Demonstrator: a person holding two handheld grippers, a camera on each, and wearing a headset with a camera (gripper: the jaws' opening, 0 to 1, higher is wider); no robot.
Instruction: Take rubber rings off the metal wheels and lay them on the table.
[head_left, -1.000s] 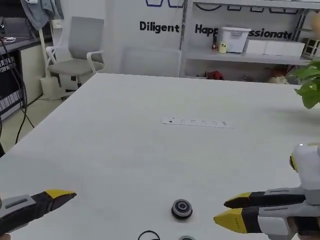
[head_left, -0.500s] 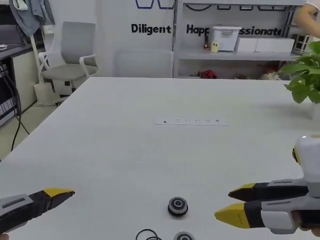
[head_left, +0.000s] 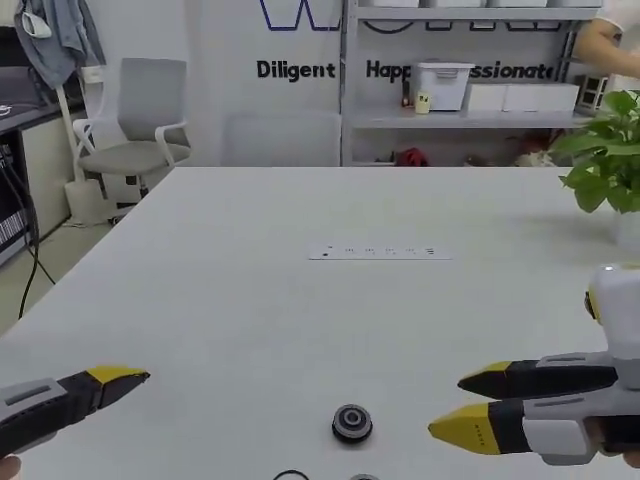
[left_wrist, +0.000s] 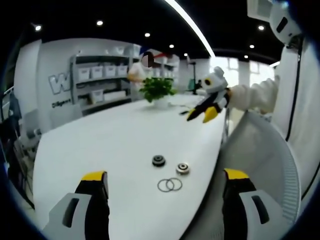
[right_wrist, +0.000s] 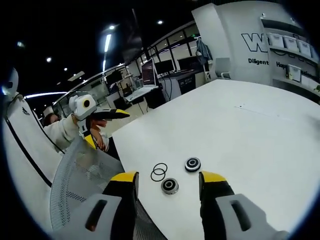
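White table (head_left: 250, 280): broad bare top kept beyond the near edge | wall lettering (head_left: 296, 70): "Diligent" read | left gripper (left_wrist: 165, 175), right gripper (head_left: 460, 404): jaws spread, nothing held | metal wheels (right_wrist: 192, 164): two, set near the front edge | rubber rings (right_wrist: 159, 171): two, laid overlapped beside them.

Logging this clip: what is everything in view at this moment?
wheels: 2, metal, side by side near the table's near edge
rings: 2, black, overlapping, flat on the table beside the wheels
table: 1, white, under everything
socket strip: 1, white, mid-table
plant: 1, green, far right of the table
chair: 1, grey, beyond the table's far left corner
shelves: 1 unit, white boxes on it, back wall
person: 1, in white, by the shelves
left gripper: yellow-tipped, open, left of the wheels
right gripper: yellow-tipped, open, right of the wheels
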